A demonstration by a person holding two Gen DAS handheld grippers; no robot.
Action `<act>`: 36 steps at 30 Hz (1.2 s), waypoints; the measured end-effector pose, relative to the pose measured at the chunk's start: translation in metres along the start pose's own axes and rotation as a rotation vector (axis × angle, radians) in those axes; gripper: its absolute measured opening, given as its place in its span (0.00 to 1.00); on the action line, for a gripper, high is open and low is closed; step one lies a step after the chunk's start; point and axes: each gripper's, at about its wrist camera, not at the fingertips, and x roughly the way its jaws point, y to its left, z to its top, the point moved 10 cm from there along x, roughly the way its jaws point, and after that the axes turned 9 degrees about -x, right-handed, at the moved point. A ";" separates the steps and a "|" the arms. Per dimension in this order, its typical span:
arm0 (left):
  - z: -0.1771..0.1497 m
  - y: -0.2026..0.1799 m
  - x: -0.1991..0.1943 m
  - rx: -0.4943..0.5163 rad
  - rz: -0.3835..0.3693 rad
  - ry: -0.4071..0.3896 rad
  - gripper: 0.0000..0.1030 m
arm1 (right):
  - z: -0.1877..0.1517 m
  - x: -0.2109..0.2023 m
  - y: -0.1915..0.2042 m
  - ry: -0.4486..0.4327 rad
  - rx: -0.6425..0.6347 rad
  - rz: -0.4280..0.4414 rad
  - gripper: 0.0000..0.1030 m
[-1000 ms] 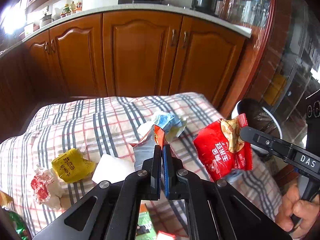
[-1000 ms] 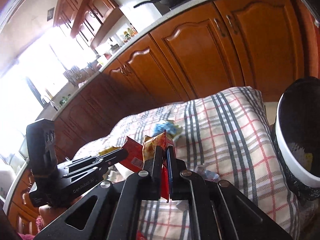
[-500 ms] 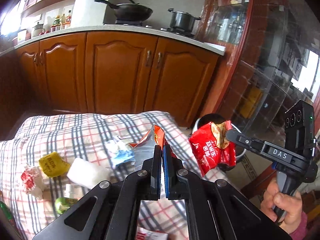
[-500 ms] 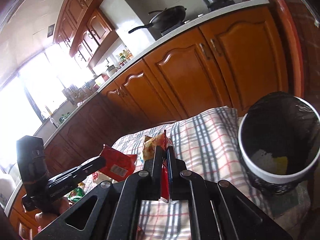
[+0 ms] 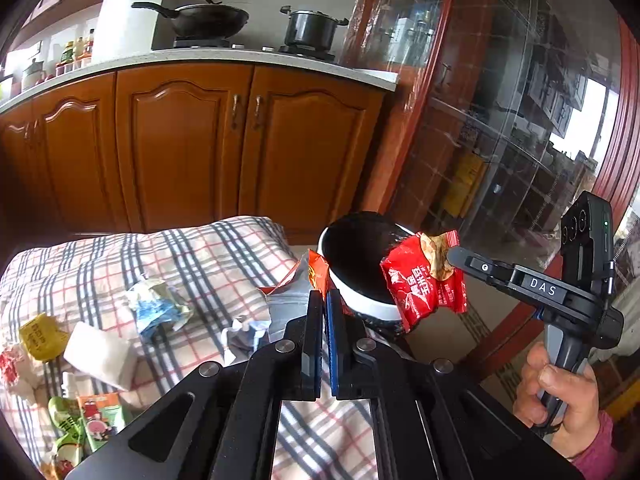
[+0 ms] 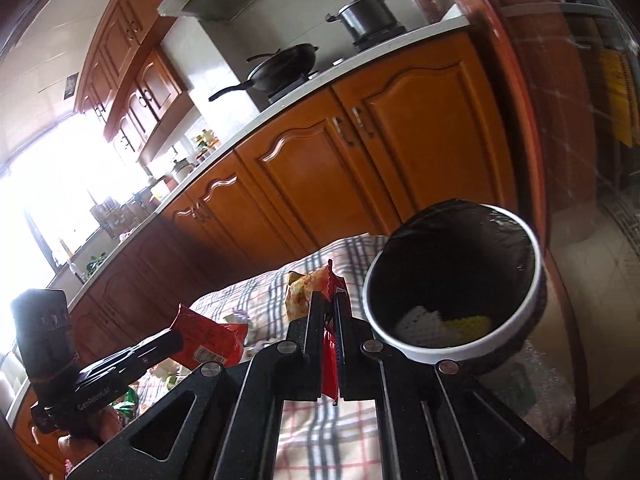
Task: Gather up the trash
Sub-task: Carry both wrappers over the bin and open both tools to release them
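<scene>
My left gripper (image 5: 324, 296) is shut on a silver and orange wrapper (image 5: 294, 292), held above the right end of the checked cloth (image 5: 200, 248). Just right of it, my right gripper (image 5: 450, 258) is shut on a red snack packet (image 5: 424, 288), which hangs in front of the white bin with a black liner (image 5: 360, 300). In the right wrist view the right gripper (image 6: 328, 300) pinches the red packet (image 6: 306, 286), with the bin's rim (image 6: 400, 344) close on the right. The left gripper (image 6: 176, 338) and its wrapper (image 6: 208, 340) are at lower left.
Loose trash lies on the cloth: a blue and white wrapper (image 5: 156, 308), a white tissue (image 5: 98, 354), a yellow wrapper (image 5: 40, 336) and green packets (image 5: 88, 416). Wooden cabinets (image 5: 240, 144) stand behind. A hand (image 5: 560, 396) grips the right handle. A glass cabinet is beyond the bin.
Both grippers have carried their wrappers to the right, off the middle of the cloth and up to the bin. The bin now shows larger and closer in both views.
</scene>
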 end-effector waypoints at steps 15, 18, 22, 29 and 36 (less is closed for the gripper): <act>0.023 -0.042 0.073 0.009 -0.036 0.050 0.01 | 0.013 -0.005 -0.072 -0.020 0.016 -0.121 0.04; 0.031 -0.049 0.092 0.017 -0.030 0.054 0.01 | 0.017 0.000 -0.086 -0.017 0.023 -0.137 0.04; 0.037 -0.059 0.120 0.025 -0.025 0.078 0.01 | 0.023 0.009 -0.100 -0.007 0.022 -0.147 0.04; 0.036 -0.069 0.162 0.028 -0.025 0.146 0.01 | 0.027 0.025 -0.115 0.023 0.026 -0.154 0.04; 0.030 -0.070 0.193 0.027 -0.005 0.186 0.01 | 0.018 0.036 -0.123 0.054 0.036 -0.153 0.04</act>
